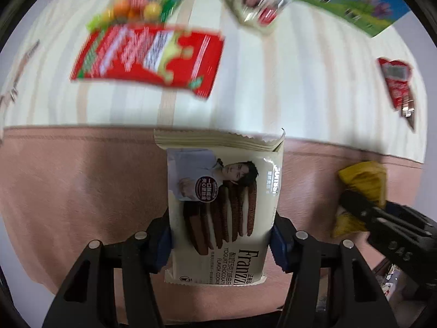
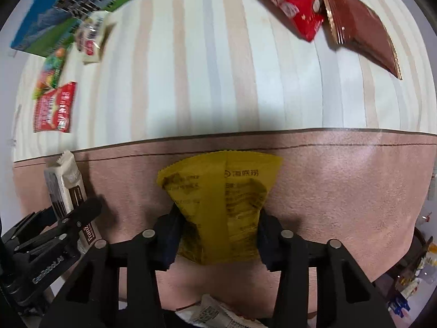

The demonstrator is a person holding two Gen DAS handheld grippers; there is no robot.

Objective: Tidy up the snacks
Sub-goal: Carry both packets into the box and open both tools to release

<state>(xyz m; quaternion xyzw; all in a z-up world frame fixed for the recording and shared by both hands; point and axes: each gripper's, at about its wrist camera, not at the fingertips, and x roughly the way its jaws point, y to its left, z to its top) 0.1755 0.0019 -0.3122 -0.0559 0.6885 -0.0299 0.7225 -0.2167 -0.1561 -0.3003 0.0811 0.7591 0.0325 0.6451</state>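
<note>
Left gripper jaws clamped on cream cookie pack, right gripper jaws pinching soft yellow packet, both above pink mat on striped surface; risk: yellow packet, crumpled and narrowly gripped, slipping free.

Reading "Franzzi", "YOGURT CHOCOLATE FLAVOR COOKIE" on cream cookie pkt; showing "海底捞" on yellow pkt; other pkts too blurred.

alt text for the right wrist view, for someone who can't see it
The right gripper pinches a yellow snack packet above a pink mat. Beside it the left gripper holds a cream cookie pack; more snacks lie on the striped tabletop beyond.
</note>
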